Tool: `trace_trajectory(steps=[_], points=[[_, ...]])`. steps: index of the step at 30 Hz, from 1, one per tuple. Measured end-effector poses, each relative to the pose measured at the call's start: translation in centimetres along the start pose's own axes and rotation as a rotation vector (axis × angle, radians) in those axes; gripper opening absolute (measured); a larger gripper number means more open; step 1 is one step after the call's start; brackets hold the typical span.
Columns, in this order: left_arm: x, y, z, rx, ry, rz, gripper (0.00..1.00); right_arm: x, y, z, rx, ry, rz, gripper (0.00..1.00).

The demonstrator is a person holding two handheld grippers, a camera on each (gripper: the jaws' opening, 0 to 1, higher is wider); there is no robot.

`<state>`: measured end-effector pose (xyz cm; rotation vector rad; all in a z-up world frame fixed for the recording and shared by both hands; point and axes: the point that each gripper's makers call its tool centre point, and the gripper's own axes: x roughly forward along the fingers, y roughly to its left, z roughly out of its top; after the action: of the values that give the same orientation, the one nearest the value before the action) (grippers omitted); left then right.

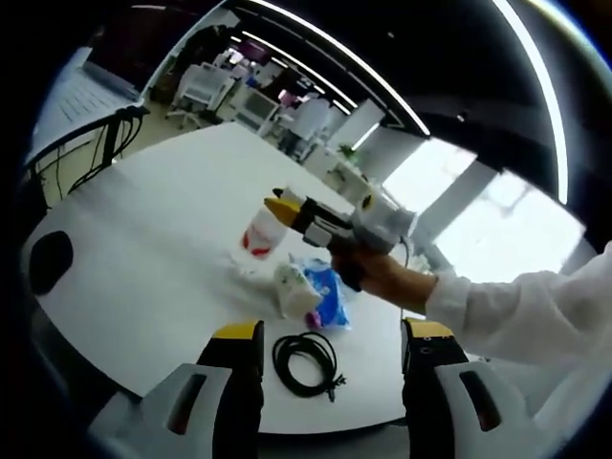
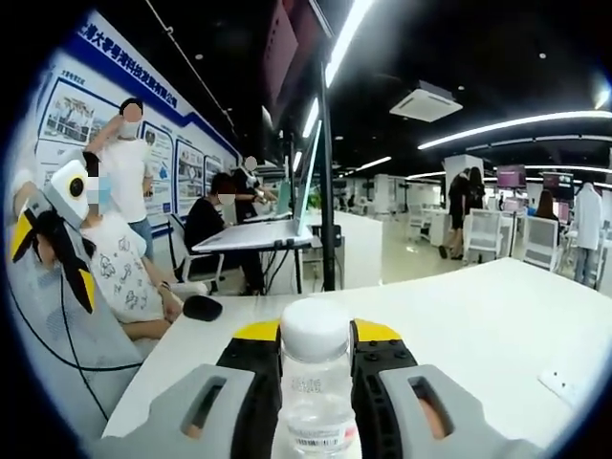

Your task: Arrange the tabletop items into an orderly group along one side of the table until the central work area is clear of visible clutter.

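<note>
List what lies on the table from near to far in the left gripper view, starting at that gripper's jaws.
Coiled black cable → white crumpled bag beside the blue packet → white cup with red print, with the right gripper over it.

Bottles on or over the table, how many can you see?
1: a clear bottle with a white cap, clamped between the right gripper jaws above the white table. Others may be hidden behind the white bag.

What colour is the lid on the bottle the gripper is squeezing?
White. The bottle cap shows best in the right gripper view, between the right gripper jaws.
</note>
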<state>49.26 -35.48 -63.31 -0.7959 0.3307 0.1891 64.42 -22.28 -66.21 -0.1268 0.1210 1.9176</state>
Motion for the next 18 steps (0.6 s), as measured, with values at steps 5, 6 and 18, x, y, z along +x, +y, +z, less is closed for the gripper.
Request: trace_trajectory(steps=[5,6,18], points=[[0.01,0.02,0.0,-0.001,0.0,-0.001,0.54,-0.04,0.05,0.06,0.004,0.003,-0.004,0.23],[0.01,0.04,-0.01,-0.003,0.0,-0.001,0.54,-0.04,0.02,0.07,0.0,0.005,-0.008,0.23],[-0.06,0.16,0.09,-0.024,-0.008,-0.001,0.54,0.37,-0.52,-0.16,0.013,0.017,-0.019,0.24]])
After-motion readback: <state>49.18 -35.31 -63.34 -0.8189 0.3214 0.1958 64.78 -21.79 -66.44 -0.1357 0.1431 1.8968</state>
